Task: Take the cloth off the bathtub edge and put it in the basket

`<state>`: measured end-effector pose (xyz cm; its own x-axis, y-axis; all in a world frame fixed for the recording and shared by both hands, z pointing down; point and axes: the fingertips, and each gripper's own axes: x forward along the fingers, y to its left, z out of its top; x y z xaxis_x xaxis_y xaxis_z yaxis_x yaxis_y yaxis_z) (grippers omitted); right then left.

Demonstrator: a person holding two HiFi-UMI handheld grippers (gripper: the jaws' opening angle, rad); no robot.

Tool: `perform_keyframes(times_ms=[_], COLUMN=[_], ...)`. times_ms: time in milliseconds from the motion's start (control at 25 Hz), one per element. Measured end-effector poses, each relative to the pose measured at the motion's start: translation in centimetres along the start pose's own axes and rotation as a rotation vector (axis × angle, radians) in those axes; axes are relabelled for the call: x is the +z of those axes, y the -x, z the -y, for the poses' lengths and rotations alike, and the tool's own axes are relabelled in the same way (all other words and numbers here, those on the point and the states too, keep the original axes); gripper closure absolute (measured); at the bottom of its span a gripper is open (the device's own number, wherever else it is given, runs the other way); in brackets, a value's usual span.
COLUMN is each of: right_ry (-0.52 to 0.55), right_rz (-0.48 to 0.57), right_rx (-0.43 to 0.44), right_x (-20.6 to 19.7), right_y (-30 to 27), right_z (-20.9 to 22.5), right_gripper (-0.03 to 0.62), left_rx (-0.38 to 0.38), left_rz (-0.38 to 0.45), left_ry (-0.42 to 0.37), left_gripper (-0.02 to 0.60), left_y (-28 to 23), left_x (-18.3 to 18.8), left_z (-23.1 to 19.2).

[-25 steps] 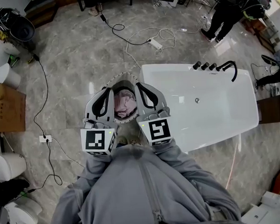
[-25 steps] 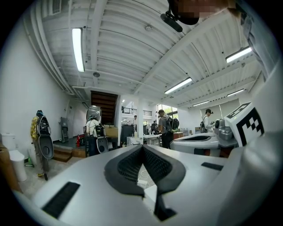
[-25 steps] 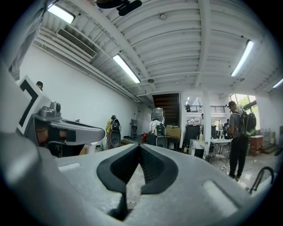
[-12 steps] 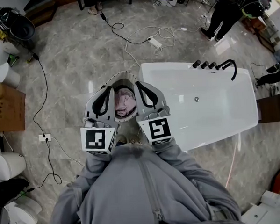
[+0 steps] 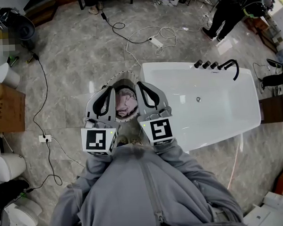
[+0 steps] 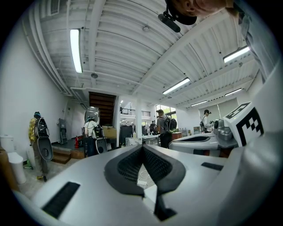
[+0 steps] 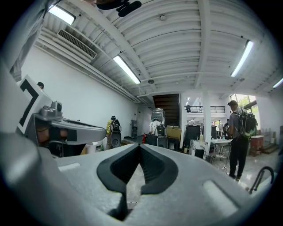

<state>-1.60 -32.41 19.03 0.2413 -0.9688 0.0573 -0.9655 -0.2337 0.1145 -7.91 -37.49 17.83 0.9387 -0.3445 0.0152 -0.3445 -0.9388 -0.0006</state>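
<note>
Glossy white bathtub (image 5: 212, 111), soft pink cloth (image 5: 125, 102), polished marble-look floor (image 5: 82, 56).

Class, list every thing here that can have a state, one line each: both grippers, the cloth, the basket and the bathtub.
Left gripper: shut, empty.
Right gripper: shut, empty.
Cloth: bunched up, inside the basket.
Basket: upright on the floor, holding the cloth.
Bathtub: empty, nothing on its edge.
</note>
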Motion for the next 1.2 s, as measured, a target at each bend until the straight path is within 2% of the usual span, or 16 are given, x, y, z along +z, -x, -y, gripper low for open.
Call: perform_keyframes(times_ms=[1200], right_ry=[-0.023], right_rz=[0.018], right_rx=[-0.011], right_x=[-0.18], right_y=[-0.16], right_z=[0.22], right_gripper=[0.589], left_rx=[-0.007], left_rz=[0.002], left_ry=[-0.007], left_gripper=[0.575], left_y=[-0.01], left_x=[-0.47], left_z=[-0.2])
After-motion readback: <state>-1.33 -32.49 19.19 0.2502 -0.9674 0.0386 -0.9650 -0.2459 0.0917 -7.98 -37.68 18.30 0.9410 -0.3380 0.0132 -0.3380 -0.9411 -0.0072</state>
